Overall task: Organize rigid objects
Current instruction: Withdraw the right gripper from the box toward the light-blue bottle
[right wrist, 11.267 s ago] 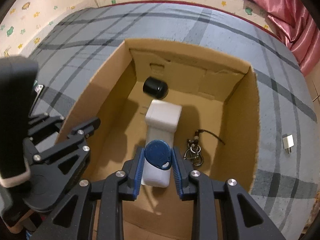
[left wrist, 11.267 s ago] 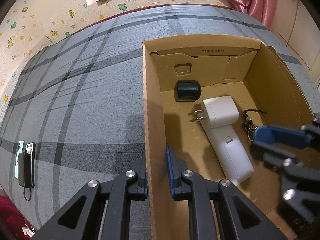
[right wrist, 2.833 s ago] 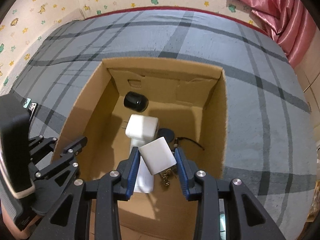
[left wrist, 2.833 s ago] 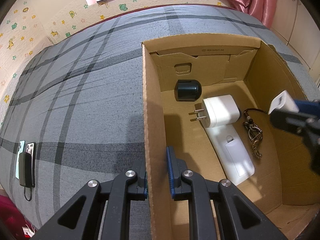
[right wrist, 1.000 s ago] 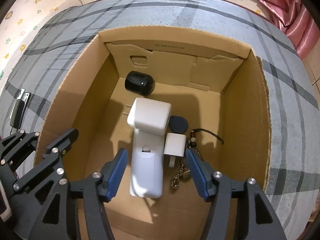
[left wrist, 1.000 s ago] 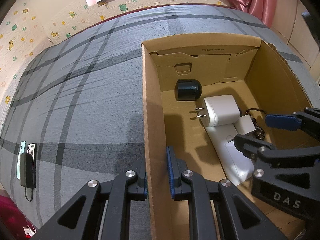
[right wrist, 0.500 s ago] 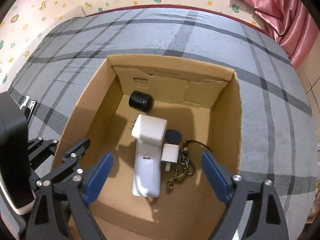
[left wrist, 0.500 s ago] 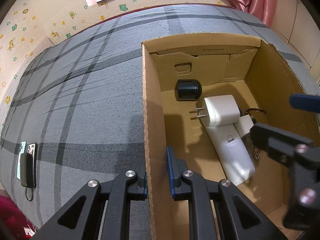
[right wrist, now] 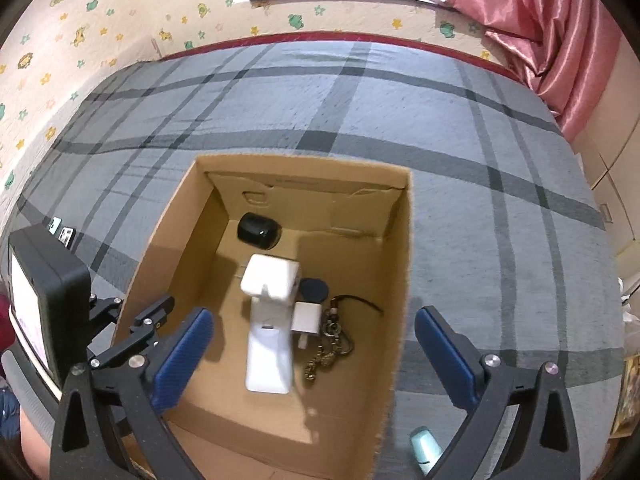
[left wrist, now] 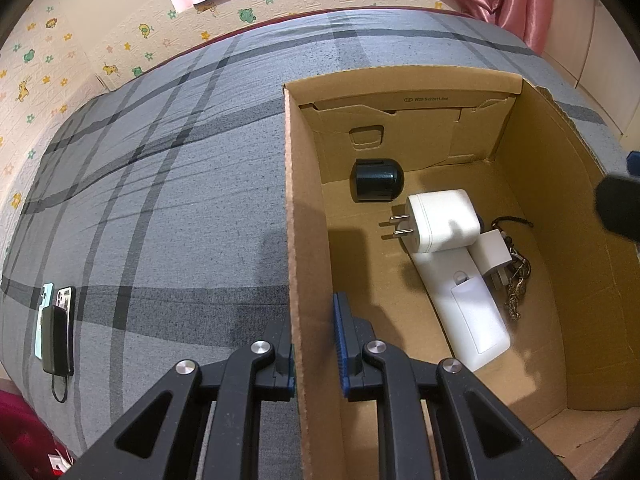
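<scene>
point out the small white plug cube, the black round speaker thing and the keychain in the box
small white plug cube (right wrist: 307, 317), right wrist view, top face
black rounded cylinder (left wrist: 377, 180), left wrist view, curved side
metal keychain with black cord (right wrist: 333, 334), right wrist view, the ring cluster

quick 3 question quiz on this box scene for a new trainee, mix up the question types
1. True or false: the left gripper is clamped on a wall of the cardboard box.
2. The small white charger in the box lies: A) on top of the black round object; B) between the long white device and the keychain; C) outside the box on the bedspread.
3. Fill in: the right gripper is above the box with its jaws ____ and nothing between them.

Key: 1 true; 2 B; 3 open
</scene>
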A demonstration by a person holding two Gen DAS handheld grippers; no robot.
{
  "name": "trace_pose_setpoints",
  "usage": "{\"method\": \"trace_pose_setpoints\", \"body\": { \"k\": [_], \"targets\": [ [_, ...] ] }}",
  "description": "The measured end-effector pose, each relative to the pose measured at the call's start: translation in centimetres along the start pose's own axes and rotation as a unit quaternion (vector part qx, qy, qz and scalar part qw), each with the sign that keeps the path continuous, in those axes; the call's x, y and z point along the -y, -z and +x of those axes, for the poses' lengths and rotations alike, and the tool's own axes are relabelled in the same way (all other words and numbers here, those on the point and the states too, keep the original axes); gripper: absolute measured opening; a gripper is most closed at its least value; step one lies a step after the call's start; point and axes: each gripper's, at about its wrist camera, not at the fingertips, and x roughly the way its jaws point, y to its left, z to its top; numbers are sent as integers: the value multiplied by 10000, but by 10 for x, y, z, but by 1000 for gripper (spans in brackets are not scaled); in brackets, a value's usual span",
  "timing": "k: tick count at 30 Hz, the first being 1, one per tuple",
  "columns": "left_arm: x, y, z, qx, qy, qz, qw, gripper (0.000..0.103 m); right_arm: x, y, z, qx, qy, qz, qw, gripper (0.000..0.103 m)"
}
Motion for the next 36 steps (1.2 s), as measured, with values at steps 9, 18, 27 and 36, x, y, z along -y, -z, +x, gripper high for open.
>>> {"method": "trace_pose_setpoints", "body": {
  "k": [9,18,27,36],
  "targets": [
    [0,0,-1,4,-14,11,10000,15,33,4,-25,140,111,202,9996,103],
    [2,0,-1,4,-27,25,10000,15,73,17,-46,221,292,419,9985,103],
    [1,0,0,2,-17,25,10000,15,108,45,-52,152,446,649,9968,103],
    [2,0,-1,5,-34,33,10000,15,129,80,-44,62,528,804,9953,103]
  ]
}}
